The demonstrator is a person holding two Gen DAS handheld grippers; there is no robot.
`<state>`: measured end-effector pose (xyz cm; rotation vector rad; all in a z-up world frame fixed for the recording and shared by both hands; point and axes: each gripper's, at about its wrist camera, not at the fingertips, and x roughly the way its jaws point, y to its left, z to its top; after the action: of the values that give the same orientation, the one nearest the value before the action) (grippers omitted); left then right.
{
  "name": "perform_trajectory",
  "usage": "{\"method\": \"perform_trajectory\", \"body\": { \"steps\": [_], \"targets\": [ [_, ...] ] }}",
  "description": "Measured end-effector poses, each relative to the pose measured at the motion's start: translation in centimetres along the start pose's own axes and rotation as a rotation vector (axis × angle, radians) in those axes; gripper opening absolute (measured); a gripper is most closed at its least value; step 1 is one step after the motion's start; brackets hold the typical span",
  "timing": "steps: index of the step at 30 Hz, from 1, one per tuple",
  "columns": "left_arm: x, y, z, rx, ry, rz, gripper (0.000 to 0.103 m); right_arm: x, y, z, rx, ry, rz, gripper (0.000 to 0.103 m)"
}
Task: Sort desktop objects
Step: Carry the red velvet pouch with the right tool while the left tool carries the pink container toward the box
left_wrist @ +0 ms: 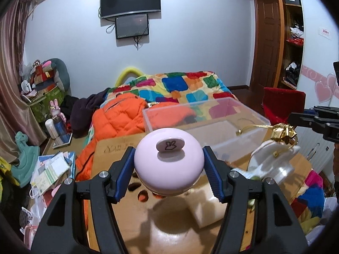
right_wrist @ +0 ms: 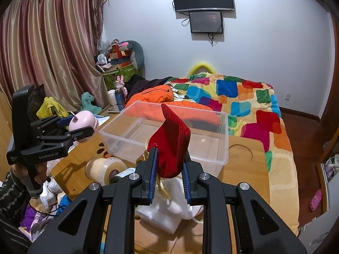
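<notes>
My left gripper (left_wrist: 169, 167) is shut on a round pink gadget (left_wrist: 169, 165) with a small grey tab on top, held above the wooden table (left_wrist: 135, 216). It also shows in the right wrist view (right_wrist: 83, 123). My right gripper (right_wrist: 169, 175) is shut on a red velvet pouch (right_wrist: 173, 146) with a gold cord, held just in front of the clear plastic bin (right_wrist: 224, 146). In the left wrist view the pouch (left_wrist: 284, 103) and its gold bow (left_wrist: 284, 132) sit at the right, beside the bin (left_wrist: 250, 131).
A white plastic piece (right_wrist: 165, 211) lies on the table below my right gripper; it also shows in the left wrist view (left_wrist: 273, 163). A roll of tape (right_wrist: 106, 167) and a small jar (right_wrist: 125, 173) lie at the table's left. A bed with a bright quilt (right_wrist: 254, 105) stands behind.
</notes>
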<state>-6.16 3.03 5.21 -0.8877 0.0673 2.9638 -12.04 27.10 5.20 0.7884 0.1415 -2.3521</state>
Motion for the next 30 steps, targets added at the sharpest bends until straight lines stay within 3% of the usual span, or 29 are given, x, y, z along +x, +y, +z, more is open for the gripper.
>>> {"method": "perform_trajectory", "body": {
  "steps": [19, 30],
  "targets": [
    [2.8, -1.6, 6.6, 0.049, -0.057, -0.005, 0.06, 1.2, -3.0, 4.6, -0.03, -0.035, 0.007, 0.019],
    [7.8, -0.9, 6.0, 0.017, 0.055, -0.028, 0.06, 5.9, -4.3, 5.0, -0.046, 0.042, 0.022, 0.019]
  ]
}}
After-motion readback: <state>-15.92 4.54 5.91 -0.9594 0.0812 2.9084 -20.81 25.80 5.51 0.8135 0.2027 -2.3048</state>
